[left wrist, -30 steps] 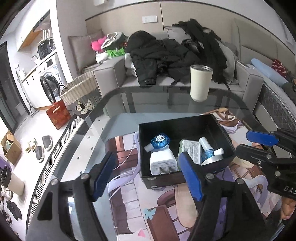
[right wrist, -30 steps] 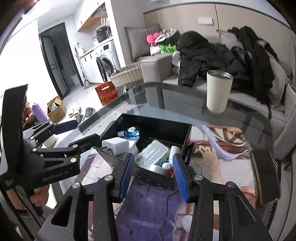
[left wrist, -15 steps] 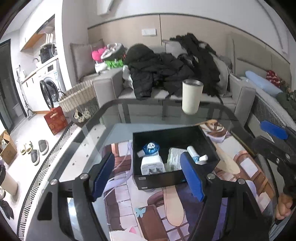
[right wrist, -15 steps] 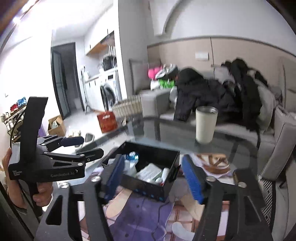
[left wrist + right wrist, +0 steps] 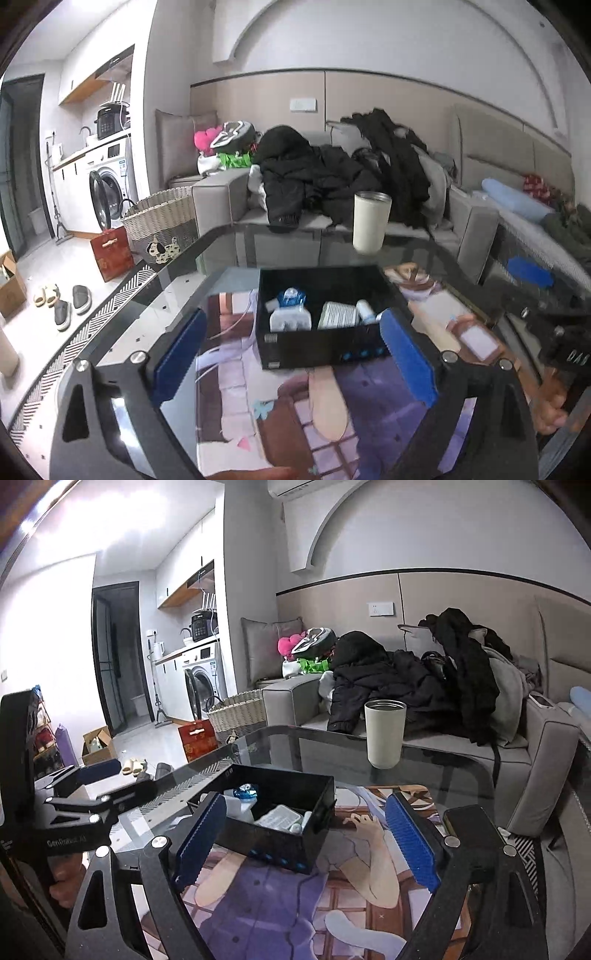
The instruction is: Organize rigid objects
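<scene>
Left wrist view has drawn back since a second ago: the glass table (image 5: pixel 177 280) shows more of its top, the black box (image 5: pixel 325 328) looks smaller and farther ahead, and both grippers have just been opening. The left gripper (image 5: pixel 293 356) stands spread wide with nothing between its blue pads, and so does the right gripper (image 5: pixel 306 840), which a second ago stood much narrower close over the box.

The box sits ahead of both, on the printed mat (image 5: pixel 280 897), its long side lying across the left gripper's line and slanted to the right gripper's. Beyond it a cream tumbler (image 5: pixel 370 223) stands upright near the table's far edge. Inside, a white charger (image 5: pixel 290 319), a blue-capped piece (image 5: pixel 291 297) and a ribbed white pack (image 5: pixel 340 315) lie side by side.
</scene>
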The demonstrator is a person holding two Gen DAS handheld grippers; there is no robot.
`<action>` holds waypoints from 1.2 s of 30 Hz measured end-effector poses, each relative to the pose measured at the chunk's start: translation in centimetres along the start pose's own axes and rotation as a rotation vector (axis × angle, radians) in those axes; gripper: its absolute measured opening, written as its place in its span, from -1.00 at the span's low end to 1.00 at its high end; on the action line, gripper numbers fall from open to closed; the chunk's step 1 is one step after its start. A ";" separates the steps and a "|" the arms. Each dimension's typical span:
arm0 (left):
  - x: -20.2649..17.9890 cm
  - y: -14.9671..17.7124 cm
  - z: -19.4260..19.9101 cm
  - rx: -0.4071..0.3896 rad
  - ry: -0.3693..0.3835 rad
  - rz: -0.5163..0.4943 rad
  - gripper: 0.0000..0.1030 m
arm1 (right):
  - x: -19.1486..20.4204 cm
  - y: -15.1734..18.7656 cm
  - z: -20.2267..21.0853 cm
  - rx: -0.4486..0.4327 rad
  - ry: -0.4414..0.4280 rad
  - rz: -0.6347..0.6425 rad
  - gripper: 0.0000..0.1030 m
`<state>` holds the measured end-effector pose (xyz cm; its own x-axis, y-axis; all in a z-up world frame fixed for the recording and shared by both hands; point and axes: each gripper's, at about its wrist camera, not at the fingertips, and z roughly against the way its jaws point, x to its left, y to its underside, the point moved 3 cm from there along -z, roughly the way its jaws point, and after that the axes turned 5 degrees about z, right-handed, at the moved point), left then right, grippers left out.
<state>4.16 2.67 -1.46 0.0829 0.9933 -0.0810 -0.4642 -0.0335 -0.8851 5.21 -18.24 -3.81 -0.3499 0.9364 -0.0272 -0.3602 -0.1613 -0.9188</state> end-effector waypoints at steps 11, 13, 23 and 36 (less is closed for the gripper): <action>0.4 1.3 0.7 -0.066 -0.052 0.014 1.00 | 1.1 1.2 0.2 -0.037 0.026 0.016 0.94; 0.2 1.4 0.6 -0.064 -0.051 0.008 1.00 | 1.1 1.2 0.0 -0.037 0.038 0.006 0.94; 0.0 1.3 1.1 -0.081 -0.064 0.003 1.00 | 1.1 1.5 -0.5 -0.014 0.039 0.002 0.94; 0.0 1.2 1.0 -0.064 -0.071 0.011 1.00 | 1.2 1.5 -0.6 -0.018 0.047 0.023 0.94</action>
<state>2.74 2.76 -2.04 0.0145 0.9981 -0.0601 -0.4073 -0.0490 -0.9120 4.73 -17.14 -5.43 -0.3165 0.9462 -0.0670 -0.3370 -0.1782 -0.9245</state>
